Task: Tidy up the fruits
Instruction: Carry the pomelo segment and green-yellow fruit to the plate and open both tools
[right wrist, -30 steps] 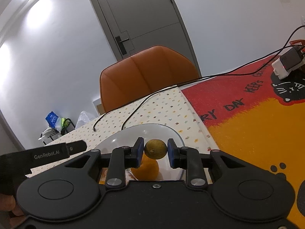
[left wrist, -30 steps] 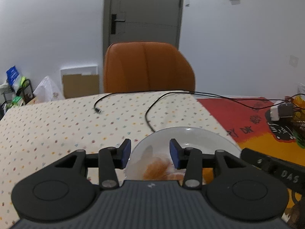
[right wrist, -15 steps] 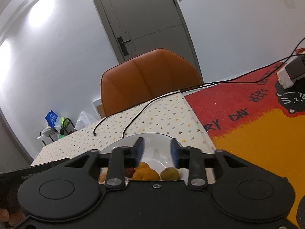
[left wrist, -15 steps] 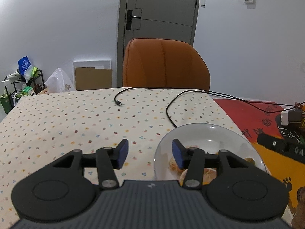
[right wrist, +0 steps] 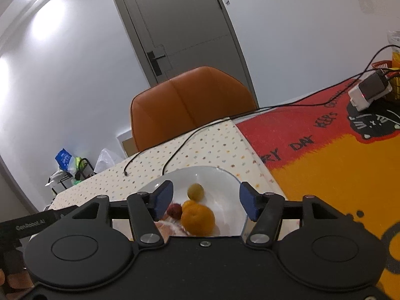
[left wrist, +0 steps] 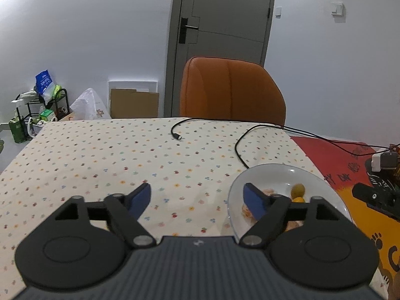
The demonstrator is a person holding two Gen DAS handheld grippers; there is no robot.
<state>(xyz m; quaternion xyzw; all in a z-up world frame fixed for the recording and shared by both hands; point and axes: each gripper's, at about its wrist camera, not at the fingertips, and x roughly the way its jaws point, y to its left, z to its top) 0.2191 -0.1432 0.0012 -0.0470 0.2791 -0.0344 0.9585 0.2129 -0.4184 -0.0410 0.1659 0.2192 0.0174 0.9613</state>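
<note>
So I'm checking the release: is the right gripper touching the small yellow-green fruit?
Apart. In the right wrist view the right gripper is open, and the yellow-green fruit lies on the plate with clear gaps to both fingers.

Even, cool indoor light fills both views, with bright glare patches on the wall (right wrist: 47, 25) at upper left. Fisheye bending curves the door (right wrist: 180, 32), and the small yellow-green fruit (right wrist: 195, 191) looks motion-blurred

The hand-held gripper (right wrist: 203, 201) hides the plate's (right wrist: 232, 210) near rim.
</note>
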